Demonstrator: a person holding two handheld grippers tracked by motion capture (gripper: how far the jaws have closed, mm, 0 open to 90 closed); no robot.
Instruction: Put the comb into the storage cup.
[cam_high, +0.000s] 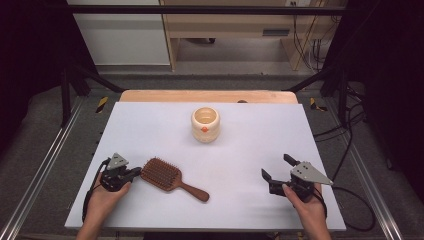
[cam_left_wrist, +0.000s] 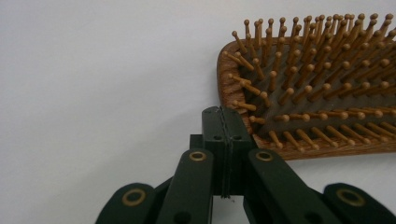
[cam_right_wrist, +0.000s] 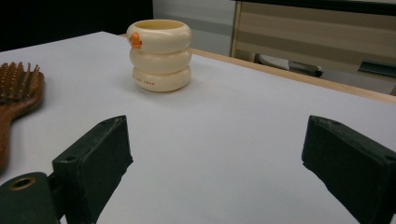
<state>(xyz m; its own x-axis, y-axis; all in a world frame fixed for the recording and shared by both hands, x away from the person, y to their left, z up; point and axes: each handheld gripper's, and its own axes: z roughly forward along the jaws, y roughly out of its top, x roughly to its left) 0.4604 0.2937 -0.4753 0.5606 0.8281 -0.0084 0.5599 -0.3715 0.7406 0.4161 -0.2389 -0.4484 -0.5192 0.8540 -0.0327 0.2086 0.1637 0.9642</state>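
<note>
The wooden hairbrush (cam_high: 167, 176) lies bristles-up on the white bench (cam_high: 240, 150), its paddle head just ahead and to the right of the left gripper's (cam_high: 134, 172) jaws and its handle running away from them toward the middle of the bench. In the left gripper view the brush head (cam_left_wrist: 317, 88) sits touching, or all but touching, the tip of the jaws, which are pressed flat together with nothing between them. So the jaws are shut against the rim of the head, not around it.

The step in hand looks like a nudge or a first contact on the brush. To do it well, I would keep the closed tip low against the wooden rim, under the pins, and push along the line of the handle so the brush slides rather than spins. If a grasp is meant instead, the jaws must open first and straddle the rim edge-on; the pins leave little flat surface to pinch.

The right gripper (cam_high: 276, 172) rests well apart from the brush, its jaws spread wide and empty, pointing across open bench. Beyond its jaws, left of centre, stands a cream ribbed cup (cam_right_wrist: 160, 55) with a small orange mark, upright.
</note>
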